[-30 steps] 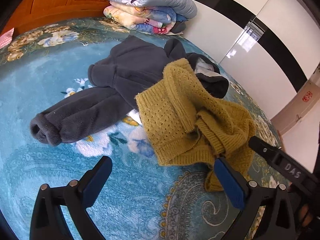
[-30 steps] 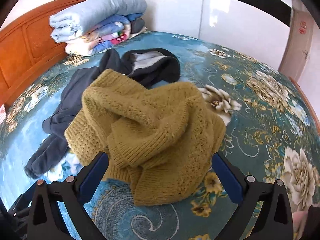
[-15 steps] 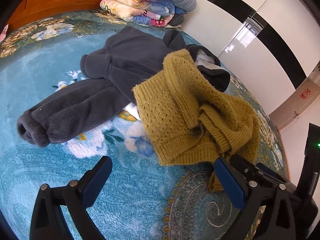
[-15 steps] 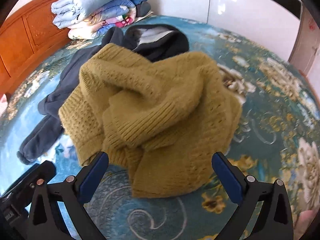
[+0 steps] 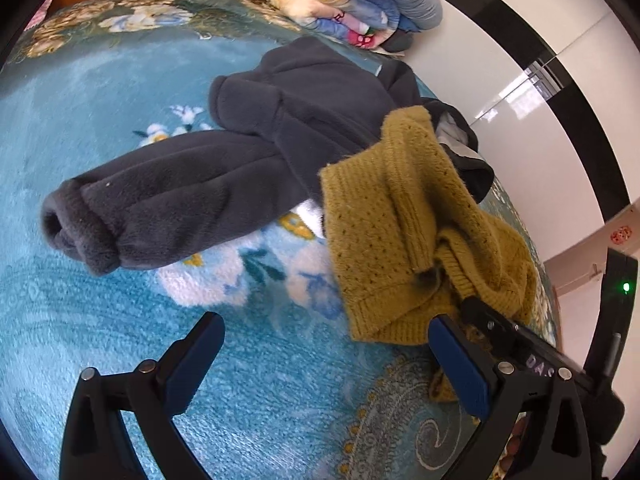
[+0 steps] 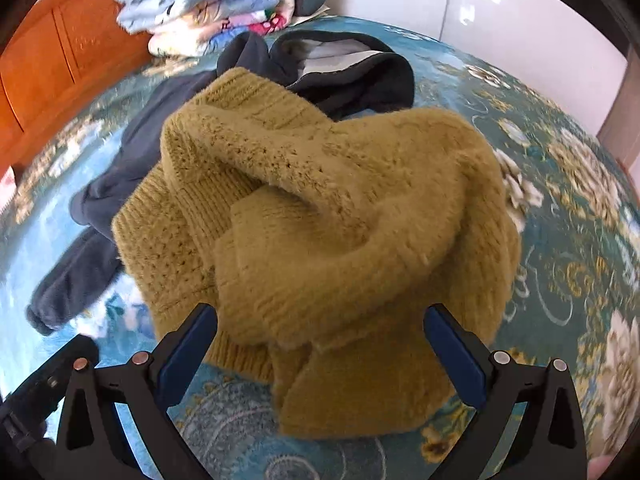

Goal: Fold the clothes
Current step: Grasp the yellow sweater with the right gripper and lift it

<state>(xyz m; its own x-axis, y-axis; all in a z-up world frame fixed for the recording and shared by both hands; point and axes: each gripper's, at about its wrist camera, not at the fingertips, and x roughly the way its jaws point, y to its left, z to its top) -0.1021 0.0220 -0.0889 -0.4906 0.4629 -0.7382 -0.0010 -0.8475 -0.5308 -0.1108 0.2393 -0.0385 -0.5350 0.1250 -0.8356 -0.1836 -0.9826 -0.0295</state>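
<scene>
A crumpled mustard-yellow knit sweater lies on the blue floral bedspread, partly on top of a dark grey fleece garment. The sweater also shows in the left wrist view. My right gripper is open, its jaws on either side of the sweater's near heap. My left gripper is open and empty above bare bedspread, with the sweater's hem just beyond its right finger. The right gripper's body shows beside the left one.
A stack of folded quilts sits at the head of the bed against the orange wooden headboard. A white wall with a black stripe runs along the far side. The grey garment stretches left of the sweater.
Both grippers have moved closer to the clothes; the sweater now fills the space between the right gripper's open jaws. The right gripper has come in beside the left one.
</scene>
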